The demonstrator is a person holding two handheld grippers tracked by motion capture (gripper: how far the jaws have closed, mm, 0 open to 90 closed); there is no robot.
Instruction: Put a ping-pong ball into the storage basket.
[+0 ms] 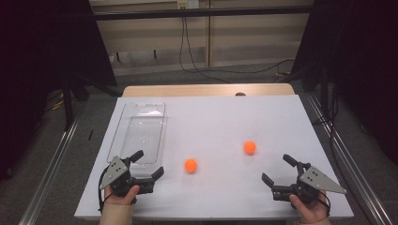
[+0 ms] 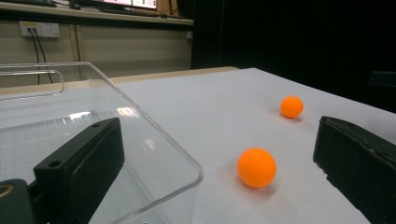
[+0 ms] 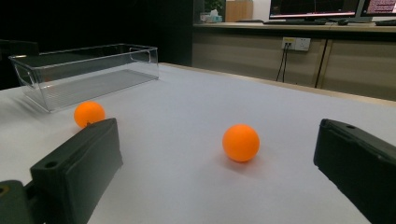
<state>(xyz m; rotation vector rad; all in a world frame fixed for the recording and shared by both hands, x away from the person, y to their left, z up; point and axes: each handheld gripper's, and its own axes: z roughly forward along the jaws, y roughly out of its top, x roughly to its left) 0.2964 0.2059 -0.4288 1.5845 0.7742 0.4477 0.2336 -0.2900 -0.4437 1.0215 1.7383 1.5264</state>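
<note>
Two orange balls lie on the white table: one near the front middle, the other to its right and farther back. A clear plastic bin stands empty at the left. My left gripper rests at the front left by the bin's near end, jaws open with nothing between them; in the left gripper view the near ball lies ahead of the jaws and the far ball beyond. My right gripper sits at the front right, open and empty, facing a ball with the other ball and the bin behind.
The white tabletop ends in a wooden strip at the back. Metal rails run along the floor on both sides, and cables hang over the far wall and lie on the floor behind the table.
</note>
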